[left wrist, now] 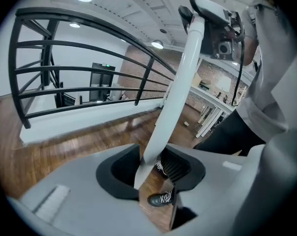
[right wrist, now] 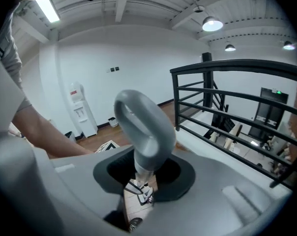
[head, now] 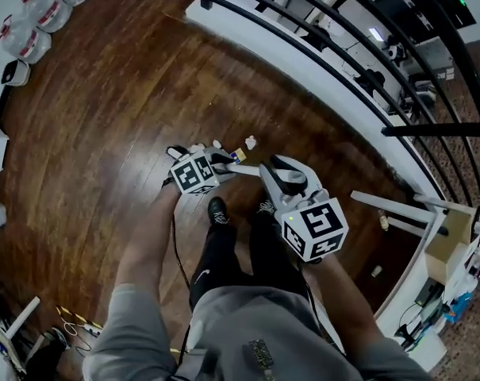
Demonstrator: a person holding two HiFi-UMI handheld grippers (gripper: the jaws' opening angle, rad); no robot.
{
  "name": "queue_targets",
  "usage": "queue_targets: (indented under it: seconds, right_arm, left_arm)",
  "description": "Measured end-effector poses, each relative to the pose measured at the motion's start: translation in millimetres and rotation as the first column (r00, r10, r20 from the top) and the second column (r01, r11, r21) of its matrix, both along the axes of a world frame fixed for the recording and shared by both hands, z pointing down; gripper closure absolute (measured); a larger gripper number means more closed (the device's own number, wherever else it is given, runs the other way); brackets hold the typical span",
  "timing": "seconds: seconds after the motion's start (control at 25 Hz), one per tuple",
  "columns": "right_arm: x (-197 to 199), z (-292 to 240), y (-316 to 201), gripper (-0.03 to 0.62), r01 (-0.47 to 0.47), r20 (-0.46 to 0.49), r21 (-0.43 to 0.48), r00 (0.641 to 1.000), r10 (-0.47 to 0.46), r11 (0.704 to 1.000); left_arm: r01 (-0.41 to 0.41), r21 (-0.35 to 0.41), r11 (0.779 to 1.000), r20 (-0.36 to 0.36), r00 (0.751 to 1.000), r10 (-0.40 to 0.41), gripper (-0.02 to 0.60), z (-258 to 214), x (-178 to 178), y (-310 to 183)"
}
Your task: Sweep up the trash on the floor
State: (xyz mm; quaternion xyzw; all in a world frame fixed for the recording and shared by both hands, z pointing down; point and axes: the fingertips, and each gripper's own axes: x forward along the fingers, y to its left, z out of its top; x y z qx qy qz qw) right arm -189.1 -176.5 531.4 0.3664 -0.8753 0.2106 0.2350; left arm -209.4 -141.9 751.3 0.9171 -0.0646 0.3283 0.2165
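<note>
Smooth white pole (left wrist: 180, 82), grey looped handle (right wrist: 141, 127), glossy wooden floor (head: 105, 133).

Tongs: two, left tongs (left wrist: 157, 181) and right tongs (right wrist: 138, 187).
Marker cubes (head: 194, 173): two, one per tongs.
Long handle (head: 283, 175): one, white shaft with grey loop end.
Shoes (head: 216, 211): two, at 6 o'clock of cubes in head view.
White scraps (head: 250, 142) on floor (head: 105, 133): three, at 12 o'clock of cubes.
Water jugs (head: 51, 12): at least three, at 10 o'clock corner of head view.
Round ceiling lamps (right wrist: 211, 23) in right gripper view: three.
Black railing (head: 319, 22): one.
</note>
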Motion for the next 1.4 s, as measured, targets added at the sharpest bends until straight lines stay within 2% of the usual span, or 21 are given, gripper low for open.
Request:
queue_targets:
  seconds: [0.2,0.32,0.56,0.72,0.88,1.0,1.16,1.4]
  right_arm:
    - [83.1,-8.0,-24.3,0.511,-0.177,-0.029,0.0,0.984,0.177,0.984]
    - [128.6,-12.6,-36.2,0.511,-0.248,-0.044,0.014,0.968,0.249,0.969]
    - [206.5,-22.6,-53.0,0.511,-0.35,-0.072,0.057,0.933,0.353,0.935]
    - [254.0,-28.1,-63.7,0.511,-0.4,-0.082,0.074,0.911,0.405,0.914]
    - [286.8,-28.8,-69.5,0.511,-0.429,-0.07,0.064,0.899,0.433,0.901]
    - [295.5,-35.5,-79.1,0.511,-0.425,-0.03,0.06,0.904,0.427,0.903]
    - [312.8,-76.9,-101.9,0.511,-0.397,0.049,0.133,0.918,0.394,0.908]
    - [332.3,-148.8,-149.4,0.511,-0.342,0.126,0.248,0.939,0.32,0.906]
  left_arm:
    - [-0.125,0.005,0.992,-0.047,0.991,0.126,0.446,-8.3,82.6,-27.2]
    - [-0.177,0.004,0.984,-0.071,0.982,0.177,0.446,-12.5,130.0,-41.1]
    - [-0.255,0.026,0.967,-0.119,0.959,0.257,0.444,-20.4,215.2,-63.2]
    - [-0.275,0.042,0.96,-0.141,0.95,0.278,0.443,-26.2,266.1,-77.0]
    - [-0.304,0.038,0.952,-0.131,0.943,0.306,0.443,-27.6,295.3,-83.2]
    - [-0.305,0.033,0.952,-0.101,0.946,0.307,0.444,-34.3,300.4,-89.0]
    - [-0.287,0.059,0.956,-0.082,0.953,0.291,0.454,-71.6,316.3,-104.5]
    - [-0.14,0.126,0.982,-0.113,0.982,0.154,0.459,-137.7,340.5,-155.5]
